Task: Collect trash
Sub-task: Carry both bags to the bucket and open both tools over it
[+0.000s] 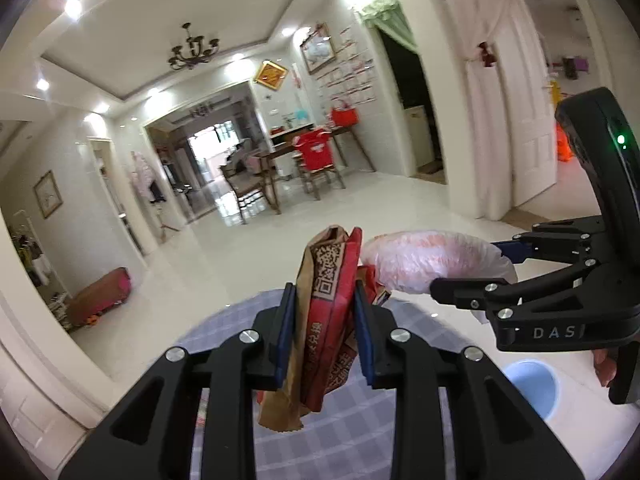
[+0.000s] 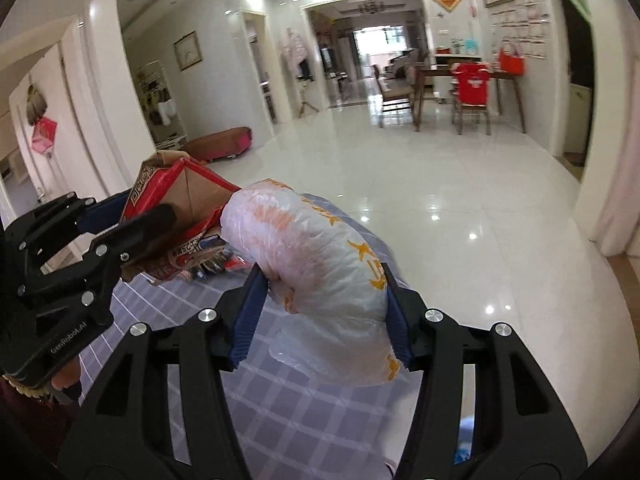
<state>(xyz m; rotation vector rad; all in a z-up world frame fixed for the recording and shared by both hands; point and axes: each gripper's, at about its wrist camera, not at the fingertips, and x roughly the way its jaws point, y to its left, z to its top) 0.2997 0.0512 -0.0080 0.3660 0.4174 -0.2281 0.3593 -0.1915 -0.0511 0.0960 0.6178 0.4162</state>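
Left gripper (image 1: 325,332): raised, its blue-padded fingers (image 1: 286,336) closed on a flattened red and brown paper bag (image 1: 328,320) that stands up between them.
Right gripper (image 2: 324,312): raised beside the left one, its blue-padded fingers (image 2: 248,316) pressed against both sides of a white plastic bag (image 2: 320,276).
Relative pose: the two grippers are close together, tips angled toward each other.
Hands: a bit of skin shows under each gripper body; the rest is hidden.

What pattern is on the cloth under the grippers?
A grey-lilac check with white lines on the tablecloth, clearest in the right wrist view.
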